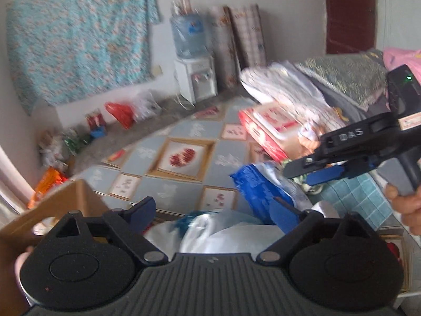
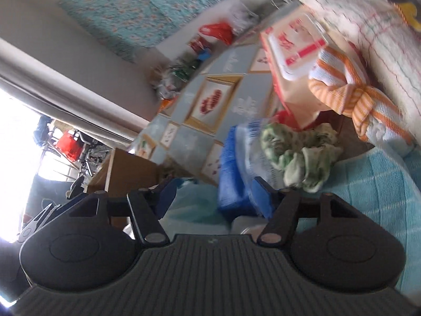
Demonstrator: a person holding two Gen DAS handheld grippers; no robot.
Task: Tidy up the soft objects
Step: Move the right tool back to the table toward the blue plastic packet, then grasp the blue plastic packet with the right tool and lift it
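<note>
Two grippers: both in view, both blurred, neither holding anything.
Step in hand: judged an approach toward the heap of soft goods on the patterned table point(image 1: 184, 129); no item yet gripped.
Left gripper point(image 1: 213, 217): jaws wide apart; nothing pressed between the pads; aimed down over a pale plastic bag point(image 1: 229, 234) at the near edge.
Right gripper point(image 2: 214, 198): jaws part-open; nothing clamped; pale bag and blue packet point(image 2: 232, 181) just beyond the tips.
Right gripper, seen from the left wrist point(image 1: 313, 172): reaching in from the right, tips close above the blue packet point(image 1: 259, 187); contact not determinable.
Hand pose: right hand point(image 1: 406, 205) wrapped round the grey handle, tool tilted downward to the left; left hand only a sliver at the near-left edge.
Soft objects: crumpled green-and-white cloth point(image 2: 300, 152) lying on the packet and the teal checked towel point(image 2: 381, 184); orange-striped towel point(image 2: 352, 89) further off, against the red-and-white box point(image 2: 292, 52).
Receptacle: cardboard box point(image 1: 63, 205) near left, open side not clear.
Next move, judged: slow down, settle on one item, most likely the green cloth, close on a fold rather than the slippery packet.
Risk, judged: loose cloth dragging neighbours.
</note>
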